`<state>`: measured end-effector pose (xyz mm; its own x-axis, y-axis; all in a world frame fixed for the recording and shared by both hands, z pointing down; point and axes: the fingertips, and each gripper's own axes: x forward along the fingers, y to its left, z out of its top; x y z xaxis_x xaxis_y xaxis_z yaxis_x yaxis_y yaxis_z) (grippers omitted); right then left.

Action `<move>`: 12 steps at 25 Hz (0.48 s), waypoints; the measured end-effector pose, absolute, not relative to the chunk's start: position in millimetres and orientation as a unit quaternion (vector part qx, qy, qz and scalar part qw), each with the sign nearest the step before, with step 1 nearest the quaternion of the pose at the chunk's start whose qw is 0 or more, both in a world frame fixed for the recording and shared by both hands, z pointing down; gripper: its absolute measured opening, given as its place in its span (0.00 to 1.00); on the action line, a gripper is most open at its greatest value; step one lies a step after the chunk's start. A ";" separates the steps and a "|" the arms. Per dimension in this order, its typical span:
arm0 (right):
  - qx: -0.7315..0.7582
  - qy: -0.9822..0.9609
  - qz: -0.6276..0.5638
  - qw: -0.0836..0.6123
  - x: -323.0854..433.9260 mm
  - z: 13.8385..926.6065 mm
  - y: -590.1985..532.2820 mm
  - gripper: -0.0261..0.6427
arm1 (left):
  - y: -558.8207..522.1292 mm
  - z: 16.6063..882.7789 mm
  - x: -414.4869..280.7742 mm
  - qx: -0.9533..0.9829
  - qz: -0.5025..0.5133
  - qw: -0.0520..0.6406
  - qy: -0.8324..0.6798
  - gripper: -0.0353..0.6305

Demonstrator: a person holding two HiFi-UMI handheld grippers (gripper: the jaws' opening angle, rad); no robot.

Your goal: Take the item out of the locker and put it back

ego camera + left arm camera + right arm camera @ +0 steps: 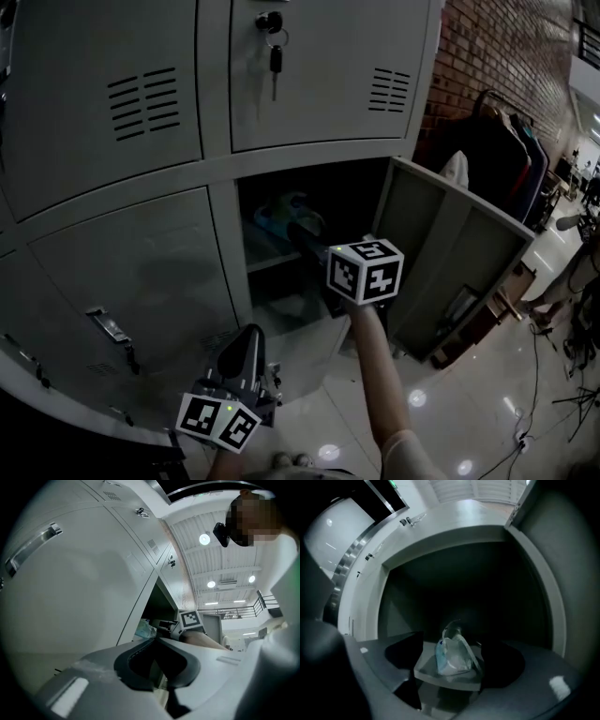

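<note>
Lying inside one open locker (442, 236), one bag (452, 656)

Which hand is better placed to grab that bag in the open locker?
The right. The right gripper reaches into the open locker, fingers apart, the plastic bag on the shelf just ahead of them. The left gripper sits lower, beside a closed door.
</note>
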<state>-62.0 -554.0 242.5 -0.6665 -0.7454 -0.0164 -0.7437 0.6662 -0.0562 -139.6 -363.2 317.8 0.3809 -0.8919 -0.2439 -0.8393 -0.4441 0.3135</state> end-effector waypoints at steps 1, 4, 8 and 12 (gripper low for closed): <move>-0.407 0.913 -0.023 0.012 -65.7 243.3 -560.6 0.61 | -365.3 318.5 -142.6 0.826 -0.192 0.071 -0.525 0.06; -0.411 0.911 -0.021 -0.005 -71.6 253.0 -575.1 0.61 | -370.2 321.6 -150.2 0.821 -0.188 0.077 -0.533 0.06; -0.402 0.915 -0.004 -0.004 -76.9 257.5 -567.9 0.06 | -374.1 317.8 -161.5 0.813 -0.196 0.075 -0.543 0.06; -0.411 0.912 0.003 0.013 -74.6 249.2 -565.2 0.06 | -377.3 317.1 -165.6 0.810 -0.197 0.074 -0.547 0.06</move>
<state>-74.6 -565.2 249.2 -0.6623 -0.7488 -0.0252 -0.7490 0.6626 -0.0055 -165.6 -377.3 317.1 0.3242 -0.9154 -0.2384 -0.8571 -0.3909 0.3356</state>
